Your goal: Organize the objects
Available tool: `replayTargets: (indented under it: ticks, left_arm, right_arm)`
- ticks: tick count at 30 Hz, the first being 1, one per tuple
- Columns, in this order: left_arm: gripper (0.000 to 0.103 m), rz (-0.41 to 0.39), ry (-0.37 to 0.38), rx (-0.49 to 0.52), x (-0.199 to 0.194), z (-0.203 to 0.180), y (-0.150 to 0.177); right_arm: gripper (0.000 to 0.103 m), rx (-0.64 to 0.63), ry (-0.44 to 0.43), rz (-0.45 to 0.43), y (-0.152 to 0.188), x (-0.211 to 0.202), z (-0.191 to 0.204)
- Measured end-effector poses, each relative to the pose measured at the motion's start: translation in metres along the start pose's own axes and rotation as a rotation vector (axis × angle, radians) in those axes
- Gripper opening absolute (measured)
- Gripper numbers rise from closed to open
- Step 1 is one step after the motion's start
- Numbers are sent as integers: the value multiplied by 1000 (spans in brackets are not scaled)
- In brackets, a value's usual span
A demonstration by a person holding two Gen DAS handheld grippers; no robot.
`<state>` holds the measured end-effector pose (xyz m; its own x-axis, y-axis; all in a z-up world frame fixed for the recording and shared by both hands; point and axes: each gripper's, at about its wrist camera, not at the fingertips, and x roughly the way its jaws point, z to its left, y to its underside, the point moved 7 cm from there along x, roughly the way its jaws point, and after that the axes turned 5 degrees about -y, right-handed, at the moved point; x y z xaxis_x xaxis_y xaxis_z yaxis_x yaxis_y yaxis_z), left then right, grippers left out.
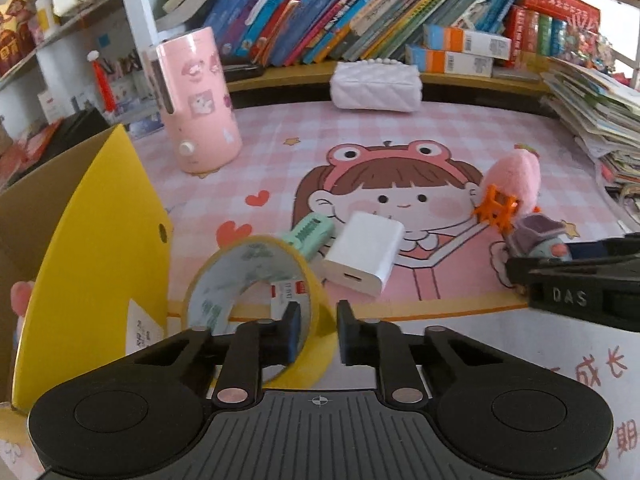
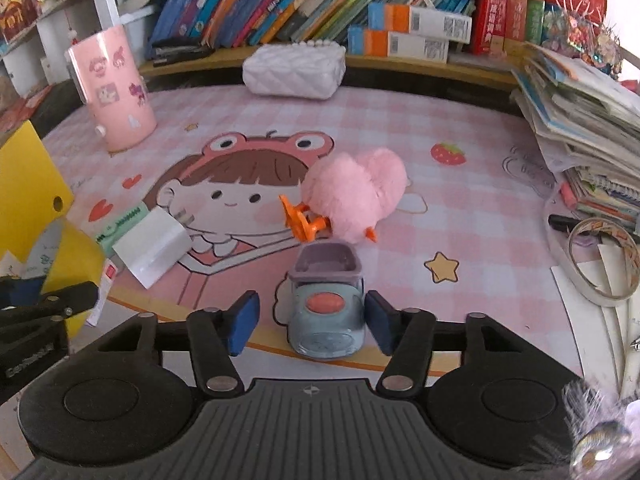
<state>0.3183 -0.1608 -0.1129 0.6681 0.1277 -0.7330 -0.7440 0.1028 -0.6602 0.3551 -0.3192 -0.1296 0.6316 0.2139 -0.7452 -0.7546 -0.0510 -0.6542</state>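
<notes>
The right gripper's (image 1: pixel 520 276) body, seen at three o'clock from the left wrist, reads "DAS"; other print on the book spines is too blurred to read; the left gripper (image 1: pixel 318 330) is clamped on the wall of the yellow tape roll (image 1: pixel 224 284), one pad inside the ring and one outside; the roll stands on edge at the desk's near rim, with the yellow box (image 1: pixel 92 248) touching or just beside it at nine o'clock; the white charger (image 1: pixel 364 258) lies at one o'clock of the roll, the green clip (image 1: pixel 310 234) just beyond at twelve; from the right wrist, the right gripper (image 2: pixel 312 322) straddles the blue toy car (image 2: pixel 326 314), its right pad against the car's flank, its left pad a little apart; the pink plush (image 2: pixel 356 196) and orange piece (image 2: pixel 300 218) lie at twelve o'clock of the car; the pink cylinder (image 2: pixel 112 88) stands at ten, the white pouch (image 2: pixel 294 70) far at twelve; both grippers slope down toward the pink mat (image 2: pixel 460 208).
</notes>
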Motion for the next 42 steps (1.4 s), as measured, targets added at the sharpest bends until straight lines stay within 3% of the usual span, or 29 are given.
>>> replayTargets:
  ticks: [1,16,31,42]
  left_arm:
    - [9,0,7,-2,-1,0,0]
    - [9,-76,135,-180,-58,24,-1]
    - [9,-114,180,-195,-109,58,51]
    - [9,-135,174,-248,-143,116,88]
  right_arm:
    - [38,-7,16,2,0,0,-1]
    - [38,55,-43,-55,17,-66,21]
    - [38,-16,-55,-62,53,-105,92]
    - [38,-56,-64,-71,82,-134,159]
